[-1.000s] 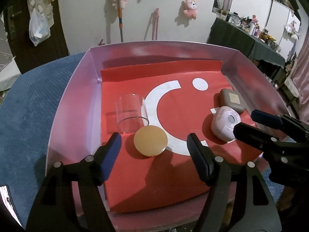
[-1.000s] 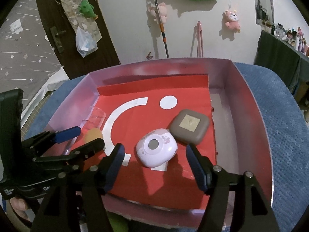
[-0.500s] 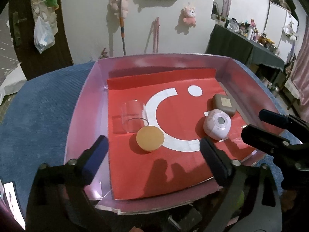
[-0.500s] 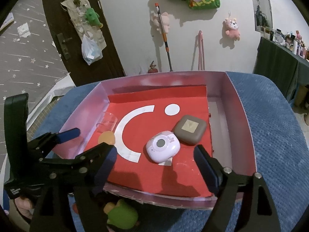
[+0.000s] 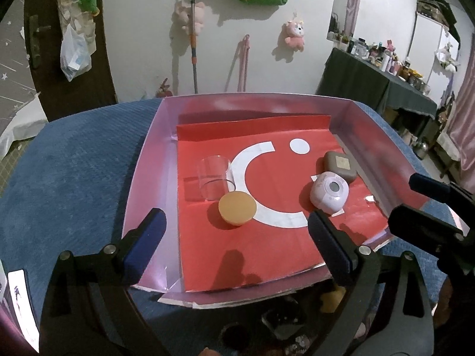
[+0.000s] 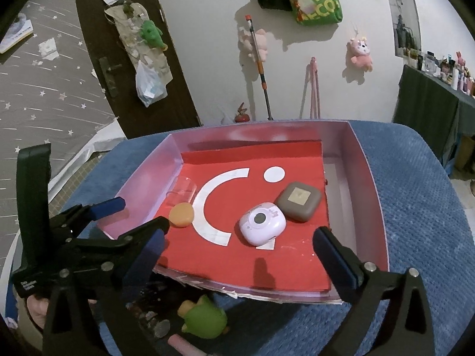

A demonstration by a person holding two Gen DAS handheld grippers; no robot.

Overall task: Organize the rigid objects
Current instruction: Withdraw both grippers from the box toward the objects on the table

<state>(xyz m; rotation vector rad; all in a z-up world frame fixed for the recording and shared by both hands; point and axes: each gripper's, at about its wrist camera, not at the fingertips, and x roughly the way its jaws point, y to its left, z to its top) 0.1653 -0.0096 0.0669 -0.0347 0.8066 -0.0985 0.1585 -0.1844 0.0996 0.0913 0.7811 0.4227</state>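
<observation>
A pink tray (image 5: 148, 160) lined with a red mat holds a clear cup (image 5: 215, 178) lying on its side. In front of the cup sits an orange disc (image 5: 237, 209). A pink-white round device (image 5: 329, 191) and a brown square case (image 5: 340, 166) lie at the tray's right. My left gripper (image 5: 236, 222) hovers over the tray's near edge, jaws opening wide with nothing between them. My right gripper (image 6: 240, 231) hangs before the device (image 6: 262, 227) and case (image 6: 298, 201), jaws also opening and empty. Each gripper shows in the other's view: the right gripper (image 5: 403, 200), the left gripper (image 6: 142, 212).
The tray rests on a blue textured cloth (image 5: 74, 163). In front of the tray's near edge lie a green toy frog (image 6: 204, 317), a pink stick (image 6: 181, 342) and a small yellow toy (image 5: 332, 299). A dark cluttered table (image 5: 386, 89) stands at the far right.
Both grippers have drawn back and up from the tray, and their jaws have spread much wider. The disc, cup, device and case have stayed in place.
</observation>
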